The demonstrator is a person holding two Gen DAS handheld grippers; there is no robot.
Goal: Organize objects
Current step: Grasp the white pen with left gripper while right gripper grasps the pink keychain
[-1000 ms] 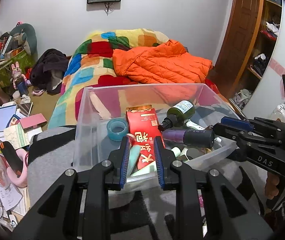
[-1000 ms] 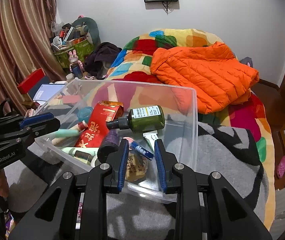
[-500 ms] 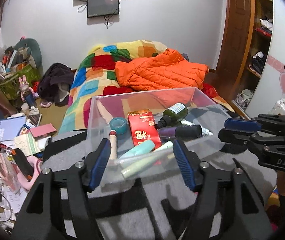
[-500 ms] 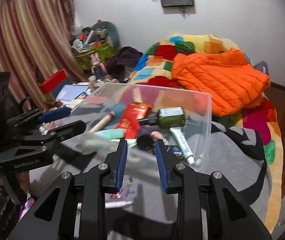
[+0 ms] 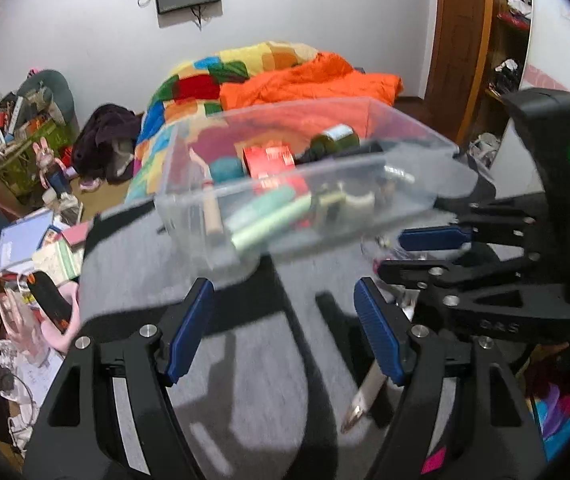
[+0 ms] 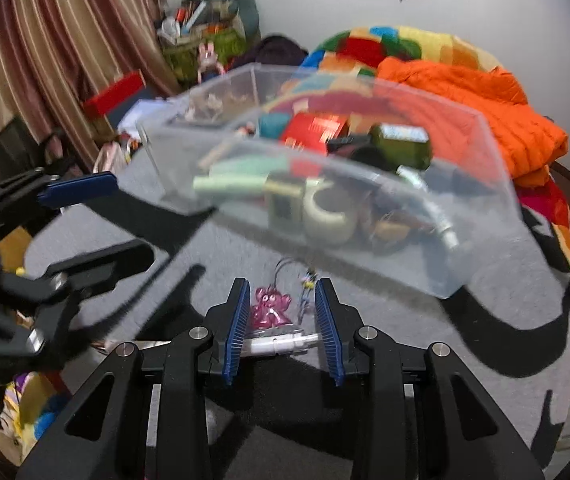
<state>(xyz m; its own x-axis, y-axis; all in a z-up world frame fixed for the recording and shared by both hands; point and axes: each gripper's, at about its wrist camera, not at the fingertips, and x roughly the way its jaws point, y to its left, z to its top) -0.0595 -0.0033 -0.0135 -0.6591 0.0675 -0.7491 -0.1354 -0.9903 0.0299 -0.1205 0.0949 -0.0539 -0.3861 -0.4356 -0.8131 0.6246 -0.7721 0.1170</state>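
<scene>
Both grippers hang over a grey blanket in front of a clear bin full of small things.

The left gripper (image 5: 285, 328) has its fingers (image 5: 189, 332) spread wide and grasping nothing. The right gripper (image 6: 283, 328) has its fingers (image 6: 237, 328) parted too, bracketing a pink charm (image 6: 271, 308) and a white tube (image 6: 275, 345) that lie on the blanket (image 6: 405, 360), without touching either as far as shows. The bin (image 6: 477, 248) sits on the blanket just beyond both grippers, blurred. Inside it are a red pack (image 6: 317, 128), a green bottle (image 6: 403, 146) on its side, pale green tubes (image 6: 241, 176), a teal tape roll (image 5: 225, 168) and a white roll (image 6: 327, 216). An orange jacket (image 5: 309, 84) lies on the bed behind.
</scene>
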